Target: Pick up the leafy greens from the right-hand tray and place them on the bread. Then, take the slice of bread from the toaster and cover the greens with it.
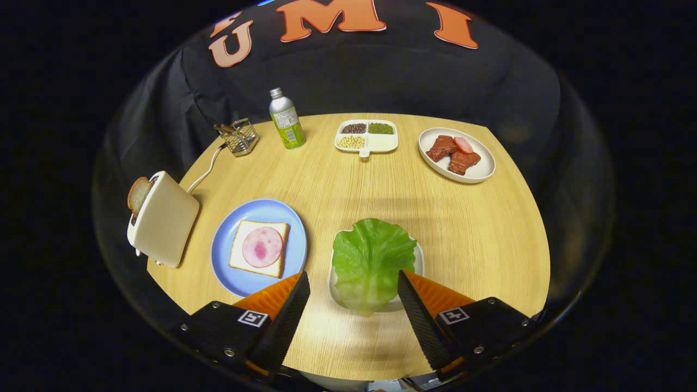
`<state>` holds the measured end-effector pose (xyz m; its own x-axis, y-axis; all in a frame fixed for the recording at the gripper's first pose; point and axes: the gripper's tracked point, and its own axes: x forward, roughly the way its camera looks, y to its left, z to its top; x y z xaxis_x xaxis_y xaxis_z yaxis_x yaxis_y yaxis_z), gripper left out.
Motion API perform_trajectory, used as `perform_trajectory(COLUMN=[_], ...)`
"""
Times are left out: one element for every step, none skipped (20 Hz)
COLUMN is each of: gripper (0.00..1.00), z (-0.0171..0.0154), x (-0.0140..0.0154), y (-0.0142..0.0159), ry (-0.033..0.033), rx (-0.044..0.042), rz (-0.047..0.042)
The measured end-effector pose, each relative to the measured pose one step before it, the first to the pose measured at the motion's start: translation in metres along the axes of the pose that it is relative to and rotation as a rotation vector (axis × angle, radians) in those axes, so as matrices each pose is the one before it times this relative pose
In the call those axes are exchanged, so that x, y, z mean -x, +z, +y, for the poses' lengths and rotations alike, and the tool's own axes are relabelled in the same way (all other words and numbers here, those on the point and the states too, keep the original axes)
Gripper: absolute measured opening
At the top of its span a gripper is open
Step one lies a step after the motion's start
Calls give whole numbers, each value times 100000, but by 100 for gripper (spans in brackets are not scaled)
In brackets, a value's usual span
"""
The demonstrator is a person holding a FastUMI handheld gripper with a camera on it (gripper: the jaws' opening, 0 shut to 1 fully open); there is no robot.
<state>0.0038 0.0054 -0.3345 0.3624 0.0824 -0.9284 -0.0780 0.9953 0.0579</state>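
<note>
1. Gripper view: the gripper [353, 296] is seen with its two fingers spread wide apart and nothing held between them; the near end of the leafy greens [372, 262] lies in the gap just ahead of the fingertips.
2. The greens are seen lying on a white tray [418, 260], which they largely cover and overhang at the near edge. Whether the leaf lies flat or arches off the tray cannot quite be told through the fisheye.
3. To the left of the tray, a blue plate [222, 256] is seen carrying a slice of bread [237, 255] topped with a round of ham [262, 246]. Further left, a toaster [163, 219] is seen with a second slice [138, 194] standing out of its slot.
4. The pick is judged not yet begun.
5. Several risks are foreseen:
   - The tray rim could be struck by the fingers if the descent is made too steeply, and the tray could be shoved or tipped.
   - Only the thin leaf edge might be caught, so the greens could slip out in transit.
   - The leaf could be laid off-centre, since the plate sits close beside the left finger.
   - The toaster could be nudged later if its slice is approached at an angle.
</note>
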Motion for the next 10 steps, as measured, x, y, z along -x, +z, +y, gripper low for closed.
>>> perform_trajectory(gripper=[98, 98, 98, 97, 95, 94, 93, 93, 92, 92], z=[-187, -88, -63, -4, -29, -142, -197, -81, -131, -113], x=[-624, -438, -608, -532, -438, -483, -482, -521, -394, -354], y=[-252, -204, -176, -121, -217, -217, -215, -222, -64, -8], ry=[-350, -567, 5, 211, 17, -381, -818, -660, -631, -758], rx=[395, 162, 136, -179, -29, 132, 299, 330, 223, 222], rz=[1772, 1347, 1444, 1608, 1560, 1779, 2081, 1796, 1402, 959])
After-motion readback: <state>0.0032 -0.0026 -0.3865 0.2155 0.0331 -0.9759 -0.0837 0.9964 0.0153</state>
